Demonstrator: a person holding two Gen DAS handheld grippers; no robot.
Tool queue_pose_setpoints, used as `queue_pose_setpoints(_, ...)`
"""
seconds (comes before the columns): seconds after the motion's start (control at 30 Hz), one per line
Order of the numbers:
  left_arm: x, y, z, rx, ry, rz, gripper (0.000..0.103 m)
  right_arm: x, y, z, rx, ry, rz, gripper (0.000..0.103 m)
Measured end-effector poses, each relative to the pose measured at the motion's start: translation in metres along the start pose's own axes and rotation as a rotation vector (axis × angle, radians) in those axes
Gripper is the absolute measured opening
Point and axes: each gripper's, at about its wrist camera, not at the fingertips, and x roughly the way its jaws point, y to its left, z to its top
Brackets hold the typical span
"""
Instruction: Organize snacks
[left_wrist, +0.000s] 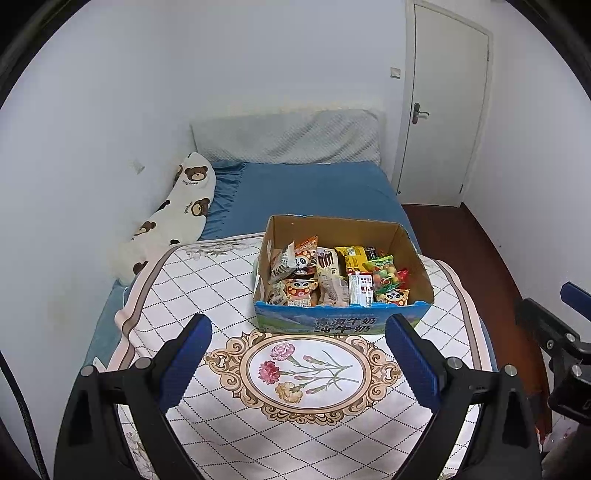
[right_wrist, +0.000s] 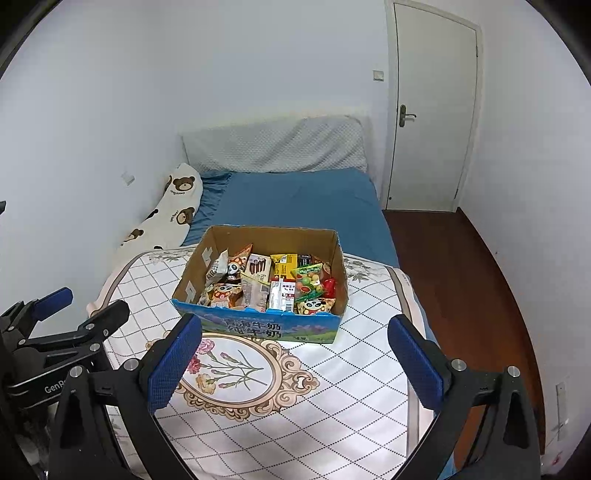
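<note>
bed (left_wrist: 314, 188): snack box (left_wrist: 340, 321), both fingers spread.

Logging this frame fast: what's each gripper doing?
Left gripper: open, holding nothing.
Right gripper: open, holding nothing.

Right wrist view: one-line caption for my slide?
Open right hand-held gripper faces a cardboard box of snack packets on a floral quilt.

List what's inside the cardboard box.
The box holds loose snack packets: panda packs, a yellow pack, a candy bag, a white carton. Anything beneath that top layer is covered.
</note>
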Motion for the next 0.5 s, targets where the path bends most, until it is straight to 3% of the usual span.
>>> queue_pose_setpoints(0.1,0.008,-0.001,0.003,-0.001,0.005,-0.006,0.103,0.006,-0.001,0.0,0.003,-0.003,-0.008,0.103)
queue_pose_setpoints(0.5,0.06,-0.007,0.019,0.015,0.023,0.042,0.103,0.061,-0.012,0.009,0.042,0.012,-0.026,0.103)
